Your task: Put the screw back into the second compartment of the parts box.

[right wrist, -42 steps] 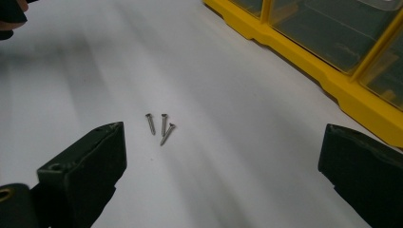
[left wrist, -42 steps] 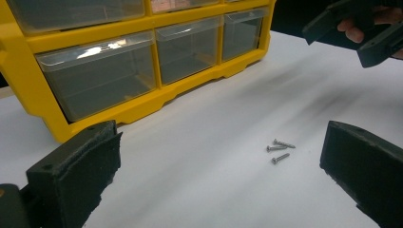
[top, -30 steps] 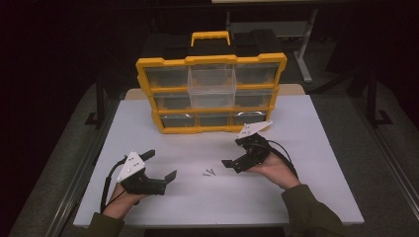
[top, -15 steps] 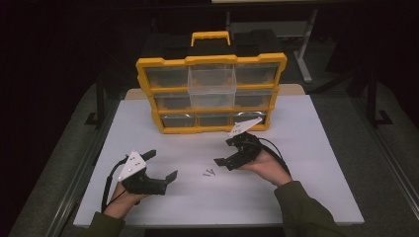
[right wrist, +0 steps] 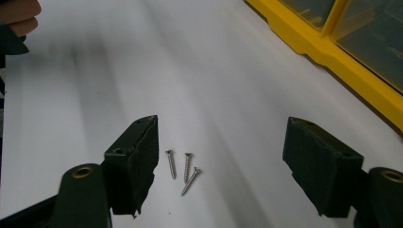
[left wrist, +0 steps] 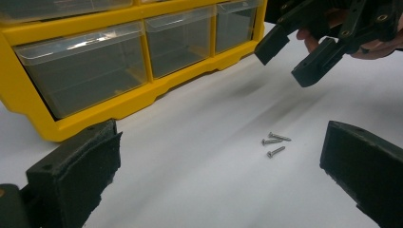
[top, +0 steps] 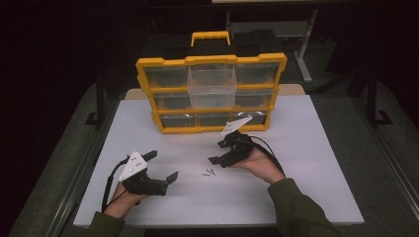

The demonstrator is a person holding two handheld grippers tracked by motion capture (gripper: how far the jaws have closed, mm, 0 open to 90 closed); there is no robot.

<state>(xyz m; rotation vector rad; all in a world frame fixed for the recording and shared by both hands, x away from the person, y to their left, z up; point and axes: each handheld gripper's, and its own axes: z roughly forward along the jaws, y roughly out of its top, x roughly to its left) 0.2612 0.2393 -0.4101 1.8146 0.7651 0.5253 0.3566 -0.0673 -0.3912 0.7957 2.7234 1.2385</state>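
Observation:
Three small silver screws point(top: 209, 173) lie together on the white table point(top: 306, 163). My right gripper point(top: 219, 152) hovers just right of and above them, tilted down toward them. Its jaws have just been closing and stand open; in the right gripper view the screws point(right wrist: 184, 168) lie on the table between the pads point(right wrist: 138, 156), untouched. My left gripper point(top: 161, 166) rests at the front left, open and holding nothing, pointing at the screws point(left wrist: 273, 142). The left gripper view also catches the right gripper point(left wrist: 290, 61) at the top right.
A yellow drawer organizer point(top: 212, 128) with clear drawers stands at the back of the table, close behind the right gripper. Its middle top drawer point(top: 212, 86) sticks out. The table's front edge point(top: 222, 224) runs just ahead of both forearms.
The right gripper has slid left, away from the organizer's front and closer to the screws, and its jaws have narrowed. The left gripper has stayed put.

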